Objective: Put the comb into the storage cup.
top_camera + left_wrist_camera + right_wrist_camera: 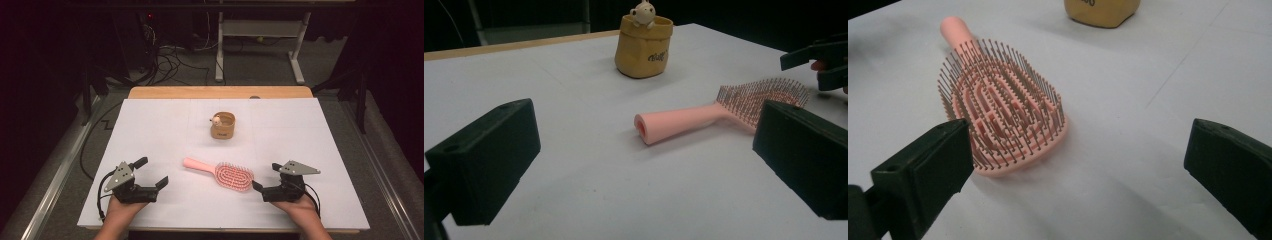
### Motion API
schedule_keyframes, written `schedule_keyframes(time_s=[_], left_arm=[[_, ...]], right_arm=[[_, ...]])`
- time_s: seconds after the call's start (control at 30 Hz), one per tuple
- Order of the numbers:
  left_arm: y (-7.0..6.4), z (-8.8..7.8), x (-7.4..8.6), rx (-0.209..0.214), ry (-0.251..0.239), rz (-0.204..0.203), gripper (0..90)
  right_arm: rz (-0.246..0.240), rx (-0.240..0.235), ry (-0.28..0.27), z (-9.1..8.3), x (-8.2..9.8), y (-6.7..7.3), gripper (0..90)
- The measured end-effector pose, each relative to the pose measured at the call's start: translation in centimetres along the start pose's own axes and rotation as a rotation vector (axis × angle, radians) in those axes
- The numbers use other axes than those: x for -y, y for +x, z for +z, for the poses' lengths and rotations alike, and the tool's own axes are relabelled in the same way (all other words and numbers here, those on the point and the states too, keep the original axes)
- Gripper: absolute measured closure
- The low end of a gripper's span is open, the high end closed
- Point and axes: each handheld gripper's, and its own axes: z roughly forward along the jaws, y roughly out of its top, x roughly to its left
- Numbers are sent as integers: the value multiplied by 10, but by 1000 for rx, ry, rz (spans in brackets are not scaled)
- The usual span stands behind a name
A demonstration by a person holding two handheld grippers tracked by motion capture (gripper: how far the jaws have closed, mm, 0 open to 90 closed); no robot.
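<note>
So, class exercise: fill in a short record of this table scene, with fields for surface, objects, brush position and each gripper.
surface: white table top
brush: pink plastic paddle hairbrush, lying flat, bristles up, handle pointing toward the left gripper's side
container: small tan pouch-shaped holder with a little bear figure on its rim, beyond the brush
left gripper: jaws open, nothing between them
right gripper: jaws open, beside the brush head, not gripping it

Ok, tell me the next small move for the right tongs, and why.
Probably shift the right tongs left so the open jaws straddle the pink hairbrush, then close. The brush lies flat on the table, bristles up, untouched, its head beside one jaw rather than between both.
</note>
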Motion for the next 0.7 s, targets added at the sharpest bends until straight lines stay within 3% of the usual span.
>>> schedule_keyframes(time_s=[0.4, 0.57, 0.7], left_arm=[[-1, 3, -1, 14, -5, 6, 0], [-3, 4, -2, 17, 0, 6, 0], [-4, 5, -1, 26, 6, 14, 0]], right_arm=[[-37, -24, 26, 4, -4, 6, 1], [-60, -32, 64, 8, -14, 11, 1], [-105, -39, 127, 13, -20, 17, 1]])
